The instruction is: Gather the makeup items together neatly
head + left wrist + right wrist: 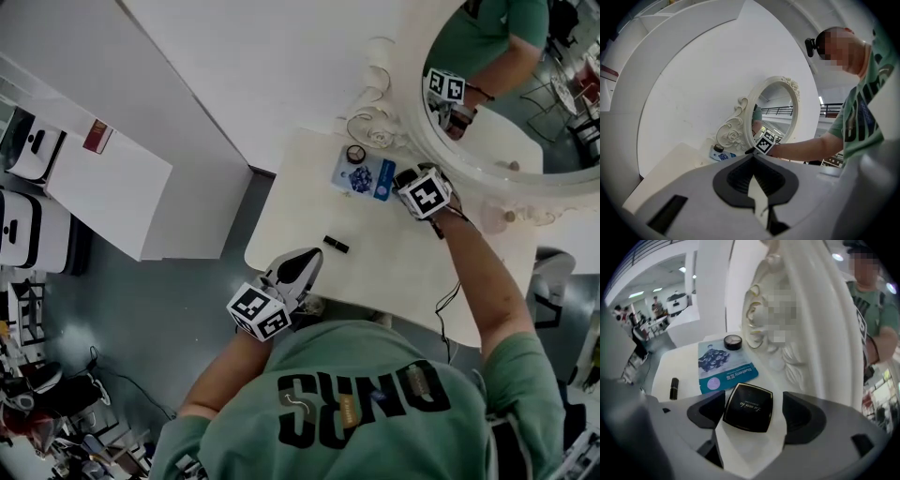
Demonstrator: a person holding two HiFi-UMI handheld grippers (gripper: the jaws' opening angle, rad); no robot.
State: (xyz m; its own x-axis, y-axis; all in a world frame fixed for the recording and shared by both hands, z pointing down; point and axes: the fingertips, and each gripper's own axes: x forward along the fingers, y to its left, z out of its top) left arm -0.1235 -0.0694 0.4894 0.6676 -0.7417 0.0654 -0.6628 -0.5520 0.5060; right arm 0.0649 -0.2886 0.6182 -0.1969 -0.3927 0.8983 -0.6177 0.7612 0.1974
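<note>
A black square compact [749,407] lies flat on the white table [394,272] between the jaws of my right gripper [752,401], which stands open; a gap shows beside the right pad. Just beyond it lie a blue sheet-mask packet [724,366], a small round black jar [733,341] and, off to the left, a black lipstick [673,388]. In the head view the right gripper [412,180] sits next to the packet [364,175] and jar [355,154]; the lipstick [336,245] lies alone mid-table. My left gripper [298,267] hovers at the table's near left edge, shut and empty.
An ornate white oval mirror [506,103] stands at the table's back right, its carved frame [787,324] close to the right gripper. A white wall runs behind the table. A cable [448,305] hangs over the front edge. White cabinets [103,183] stand on the grey floor to the left.
</note>
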